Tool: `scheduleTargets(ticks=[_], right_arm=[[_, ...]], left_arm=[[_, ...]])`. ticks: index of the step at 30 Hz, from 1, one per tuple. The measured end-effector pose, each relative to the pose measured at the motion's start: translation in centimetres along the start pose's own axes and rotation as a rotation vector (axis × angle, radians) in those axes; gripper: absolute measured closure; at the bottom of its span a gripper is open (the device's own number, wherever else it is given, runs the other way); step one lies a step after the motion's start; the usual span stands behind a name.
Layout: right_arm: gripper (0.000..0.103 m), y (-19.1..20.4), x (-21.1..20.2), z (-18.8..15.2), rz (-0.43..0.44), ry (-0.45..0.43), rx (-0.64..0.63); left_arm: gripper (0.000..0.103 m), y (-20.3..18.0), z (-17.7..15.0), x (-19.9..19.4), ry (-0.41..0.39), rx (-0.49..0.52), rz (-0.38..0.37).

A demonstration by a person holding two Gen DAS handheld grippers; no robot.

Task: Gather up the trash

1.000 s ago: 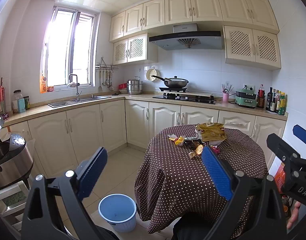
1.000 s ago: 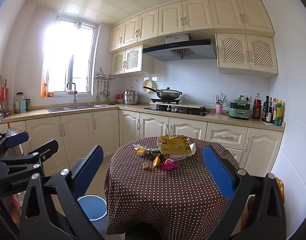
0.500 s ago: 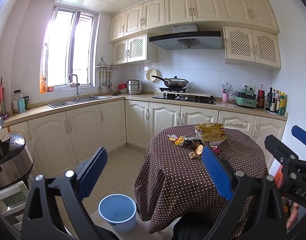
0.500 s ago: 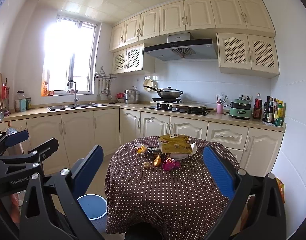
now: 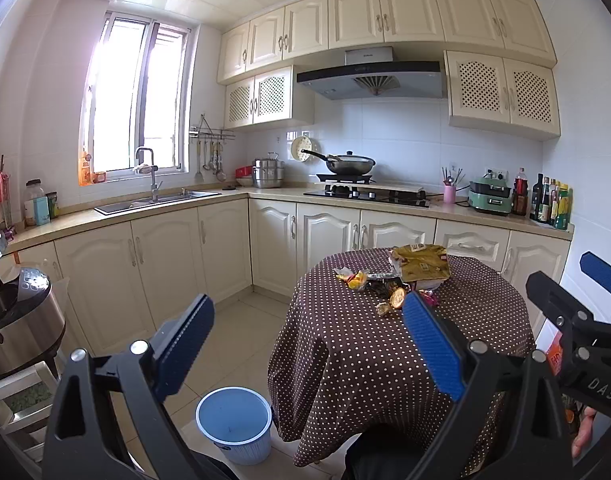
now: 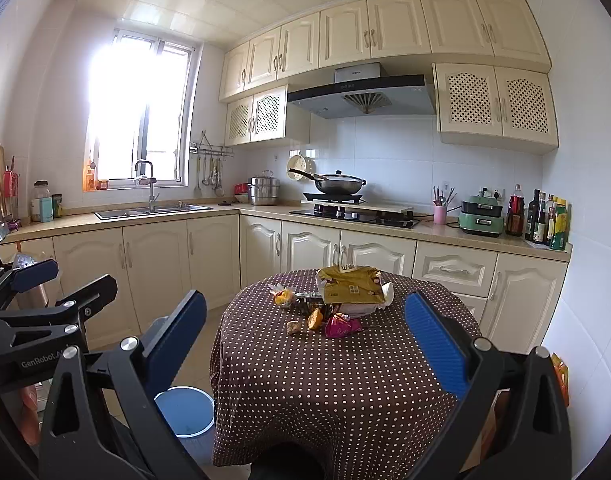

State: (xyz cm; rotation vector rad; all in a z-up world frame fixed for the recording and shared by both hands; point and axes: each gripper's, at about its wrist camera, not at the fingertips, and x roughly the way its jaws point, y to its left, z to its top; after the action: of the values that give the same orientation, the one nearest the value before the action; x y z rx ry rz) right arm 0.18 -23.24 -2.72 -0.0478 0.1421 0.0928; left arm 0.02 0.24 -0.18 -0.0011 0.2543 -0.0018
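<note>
almost nothing has shifted since a second ago: we hold our left gripper (image 5: pixel 309 354) and right gripper (image 6: pixel 305 350) spread wide and empty, wrappers (image 6: pixel 337 326) untouched on the table (image 6: pixel 345 380), blue bin (image 5: pixel 234 422) waiting below.

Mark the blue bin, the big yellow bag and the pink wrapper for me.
blue bin (image 5: pixel 233 416), left wrist view, on its inner floor.
big yellow bag (image 6: pixel 351 290), right wrist view, on the middle of its top face.
pink wrapper (image 6: pixel 339 326), right wrist view, on its crumpled middle.
</note>
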Motion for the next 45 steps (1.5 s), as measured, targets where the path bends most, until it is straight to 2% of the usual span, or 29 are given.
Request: scheduleTargets(ticks=[14,24,30,38,42,45], right_arm=[[0.007,-0.1,0.5,-0.3,0.001,0.017,0.004],[0.007,0.2,1.8,-0.9,-0.006,0.024,-0.037],[0.007,-0.9,5.8,-1.4,0.003,0.084,-0.009],[0.007,-4.1,12.2,-3.9,-0.083,0.226,0.028],[0.007,-6.4,14.5,-4.9,-0.096,0.265,0.067],[0.007,-8.3,16.2,-5.7,-0.111,0.299,0.107]], left_arm=[[0.01,-0.1,-0.3,0.4,0.011,0.0,0.0],[0.01,-0.1,-0.8,2.3,0.033,-0.006,-0.011],[0.01,-0.5,-1.5,6.4,0.083,0.029,-0.016],[0.01,-2.1,-2.2,13.7,0.222,0.06,-0.085],[0.01,-3.6,-3.2,16.9,0.29,0.052,-0.148],[0.01,-5.2,-3.9,19.5,0.333,0.081,-0.173]])
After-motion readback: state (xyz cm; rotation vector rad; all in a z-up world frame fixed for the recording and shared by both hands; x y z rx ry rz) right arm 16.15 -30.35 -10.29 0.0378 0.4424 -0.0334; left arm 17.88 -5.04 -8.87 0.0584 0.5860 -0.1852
